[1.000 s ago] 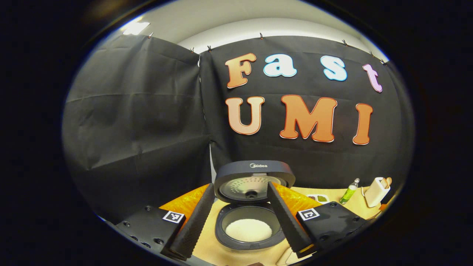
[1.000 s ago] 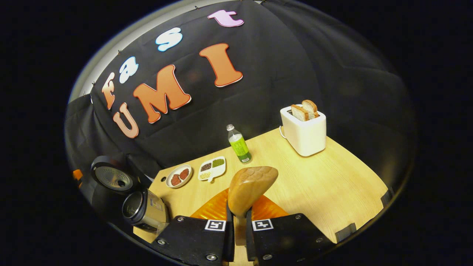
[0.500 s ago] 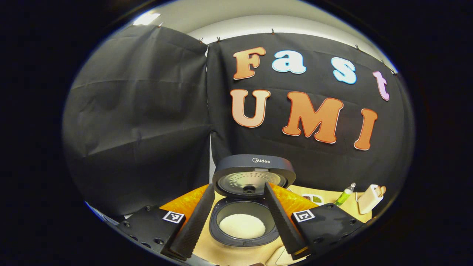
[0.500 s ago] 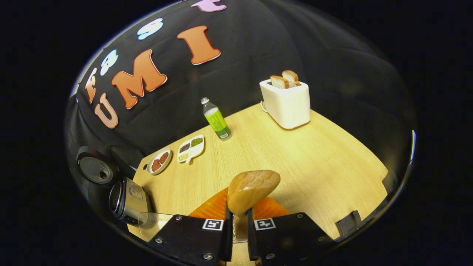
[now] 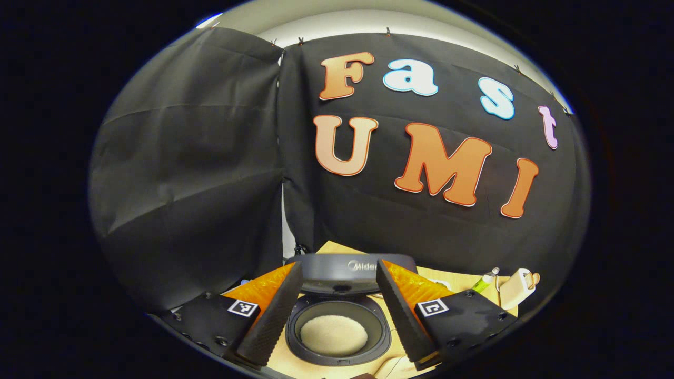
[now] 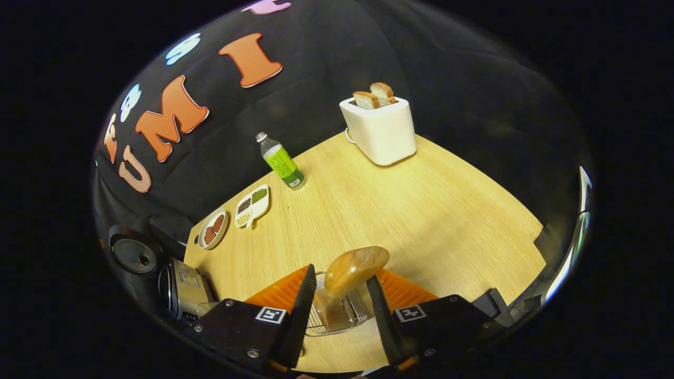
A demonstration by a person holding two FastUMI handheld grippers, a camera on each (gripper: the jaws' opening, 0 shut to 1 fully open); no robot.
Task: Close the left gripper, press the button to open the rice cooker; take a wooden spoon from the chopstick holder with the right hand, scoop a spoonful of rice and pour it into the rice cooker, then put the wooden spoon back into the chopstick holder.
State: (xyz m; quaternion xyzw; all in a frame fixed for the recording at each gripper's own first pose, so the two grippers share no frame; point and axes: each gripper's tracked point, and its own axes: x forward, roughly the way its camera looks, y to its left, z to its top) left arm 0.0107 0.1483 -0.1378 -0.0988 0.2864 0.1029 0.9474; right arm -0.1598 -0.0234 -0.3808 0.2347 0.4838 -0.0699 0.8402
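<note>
Right gripper point(image 6: 339, 316) jaws spread, nothing pinched; wooden spoon point(image 6: 355, 266) stands free between them, bowl end up, handle down in the wire chopstick holder point(image 6: 337, 316), which sits on the bench point(image 6: 421, 210) at 6 o'clock in the right gripper view. Judged: spoon is back in the holder, last step about done. Left gripper point(image 5: 334, 310) jaws also spread and empty, framing the rice cooker point(image 5: 339, 326) at 6 o'clock in the left gripper view, lid up, rice point(image 5: 333, 335) in the pot. Outward in the right gripper view: seed dish point(image 6: 251, 205) and round plate point(image 6: 211, 229) at 9, green bottle point(image 6: 279, 160) at 11, toaster point(image 6: 379, 129) with bread at 12. Risk: either jaw could clip the spoon's bowl while pulling out, tipping spoon or light wire holder; cause would be a sideways retreat instead of straight back.
</note>
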